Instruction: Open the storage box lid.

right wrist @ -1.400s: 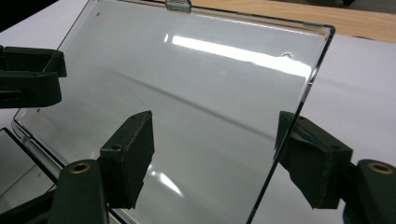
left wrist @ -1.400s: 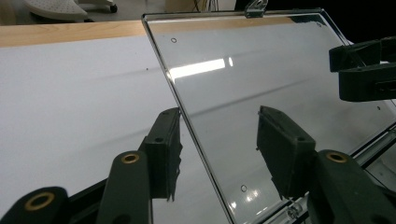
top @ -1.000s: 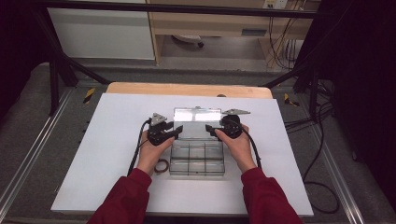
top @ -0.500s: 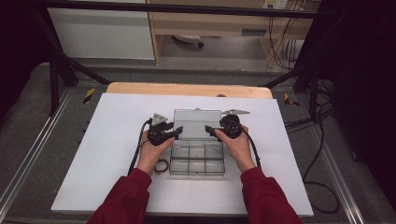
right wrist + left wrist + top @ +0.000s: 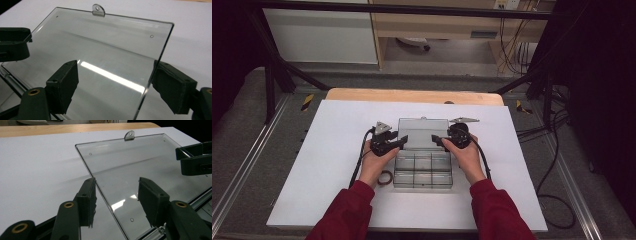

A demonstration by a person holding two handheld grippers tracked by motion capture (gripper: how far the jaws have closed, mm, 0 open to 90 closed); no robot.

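Since a second ago the clear lid has dropped from its bright, raised tilt to lie almost flat, swung open beyond the compartment box at the middle of the surface. I judge the opening nearly done. My left hand-held gripper and right hand-held gripper flank the lid's side edges, jaws apart, straddling each edge without clamping. Both forearms reach in from the bottom of the frame, wrists level, pointing inward.
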